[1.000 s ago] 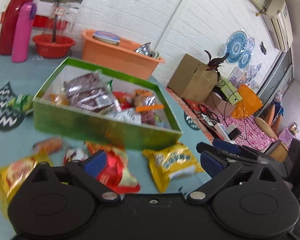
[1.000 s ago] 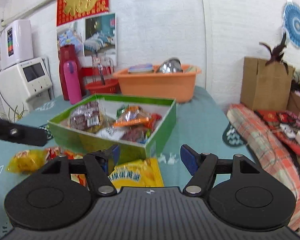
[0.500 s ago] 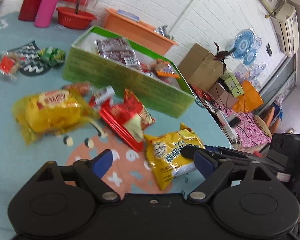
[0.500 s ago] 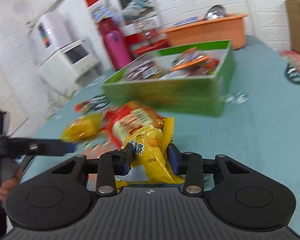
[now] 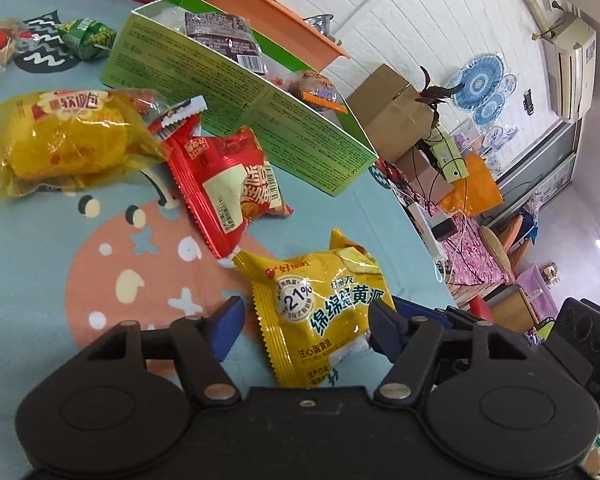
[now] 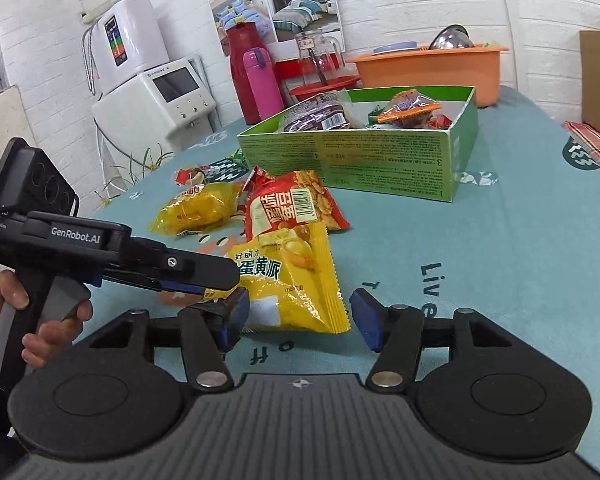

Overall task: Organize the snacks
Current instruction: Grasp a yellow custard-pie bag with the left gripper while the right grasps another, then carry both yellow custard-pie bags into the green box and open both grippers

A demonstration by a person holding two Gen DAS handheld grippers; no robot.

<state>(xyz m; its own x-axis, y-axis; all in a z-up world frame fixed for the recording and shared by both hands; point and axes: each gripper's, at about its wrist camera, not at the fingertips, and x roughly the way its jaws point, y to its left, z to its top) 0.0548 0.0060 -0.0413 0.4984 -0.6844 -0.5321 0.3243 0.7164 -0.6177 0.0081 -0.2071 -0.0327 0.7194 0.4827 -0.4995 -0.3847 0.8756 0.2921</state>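
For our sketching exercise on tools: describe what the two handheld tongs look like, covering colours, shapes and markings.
Both tongs have black linkage arms with silver pivot pins, round black housings and blue pads. The right tongs have a ribbed grey body. The left tongs, seen from the side, carry white "GenRobot.AI" lettering, a grey trigger handle and a black phone-like block with round lenses.

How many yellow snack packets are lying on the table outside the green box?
2. The yellow pie packet lies nearest the camera, in front of the red packet. The clear yellow bread packet lies left of the red packet. More could be hidden inside the green box.
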